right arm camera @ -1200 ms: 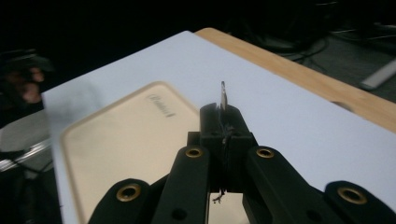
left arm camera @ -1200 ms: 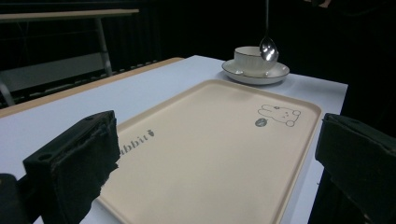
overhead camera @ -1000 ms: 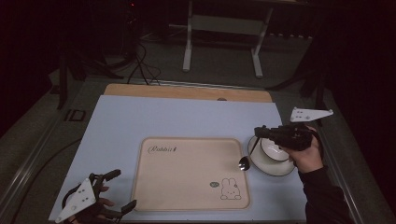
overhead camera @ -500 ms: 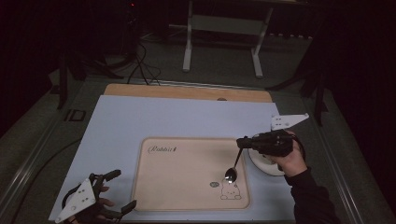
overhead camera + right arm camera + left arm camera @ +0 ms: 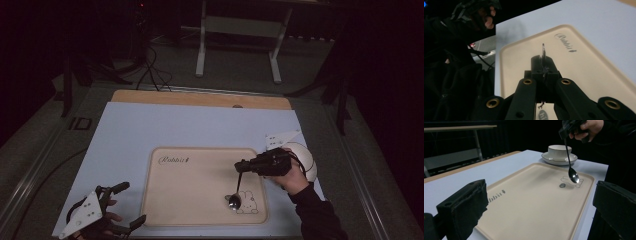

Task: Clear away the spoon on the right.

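Observation:
My right gripper (image 5: 241,166) is shut on the handle of a dark metal spoon (image 5: 235,200), which hangs bowl down over the beige tray (image 5: 190,185) near its rabbit drawing. The left gripper view shows that spoon (image 5: 573,174) just above the tray (image 5: 529,195), and the right gripper view shows its handle (image 5: 543,51) pinched between the closed jaws. A white cup on a saucer (image 5: 303,161) sits behind the right hand, beside the tray's right edge. My left gripper (image 5: 127,204) rests open at the table's front left corner, its jaws spread wide and empty.
The tray lies on a pale blue mat (image 5: 150,130) that covers a wooden table (image 5: 200,98). A metal frame's legs (image 5: 202,45) and cables (image 5: 150,70) stand on the dark floor beyond the table's far edge.
My right gripper has carried the spoon leftward from the cup and saucer, out over the tray's right part. The left gripper has stayed where it was.

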Available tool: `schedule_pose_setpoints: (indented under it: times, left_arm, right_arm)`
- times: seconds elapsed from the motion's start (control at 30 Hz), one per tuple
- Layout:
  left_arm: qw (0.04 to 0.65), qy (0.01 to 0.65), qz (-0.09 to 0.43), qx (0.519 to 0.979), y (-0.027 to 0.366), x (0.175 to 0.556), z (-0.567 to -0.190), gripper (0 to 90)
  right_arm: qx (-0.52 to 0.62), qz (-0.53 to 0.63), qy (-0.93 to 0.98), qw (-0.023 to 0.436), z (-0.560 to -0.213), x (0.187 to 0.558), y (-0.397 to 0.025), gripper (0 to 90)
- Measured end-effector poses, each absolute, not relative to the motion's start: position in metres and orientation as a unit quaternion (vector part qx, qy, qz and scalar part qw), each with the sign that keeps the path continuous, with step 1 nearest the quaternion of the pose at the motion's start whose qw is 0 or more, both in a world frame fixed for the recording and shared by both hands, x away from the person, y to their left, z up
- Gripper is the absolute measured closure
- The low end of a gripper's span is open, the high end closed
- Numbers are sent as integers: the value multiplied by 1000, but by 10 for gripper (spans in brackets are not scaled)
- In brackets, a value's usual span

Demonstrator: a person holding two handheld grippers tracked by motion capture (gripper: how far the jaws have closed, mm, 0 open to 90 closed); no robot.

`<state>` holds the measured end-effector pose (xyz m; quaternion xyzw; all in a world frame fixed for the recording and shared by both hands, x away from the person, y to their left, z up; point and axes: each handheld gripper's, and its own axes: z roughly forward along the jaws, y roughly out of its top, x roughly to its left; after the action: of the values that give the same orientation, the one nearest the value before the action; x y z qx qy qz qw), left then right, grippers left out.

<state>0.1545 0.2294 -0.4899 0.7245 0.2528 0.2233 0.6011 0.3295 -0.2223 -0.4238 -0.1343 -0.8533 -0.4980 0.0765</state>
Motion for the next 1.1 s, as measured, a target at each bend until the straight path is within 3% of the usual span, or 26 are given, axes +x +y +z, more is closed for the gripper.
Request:
schedule_pose_setpoints:
  times: [0.53,1.1]
  left_arm:
    - [602,252,222,724,229,154,-490,0]
    - [603,249,220,725,229,154,-490,0]
  right_arm:
    - [-124,-485,-859,103,-446,335,-203,896]
    - [-161,-476,-862,69,-461,350,-203,795]
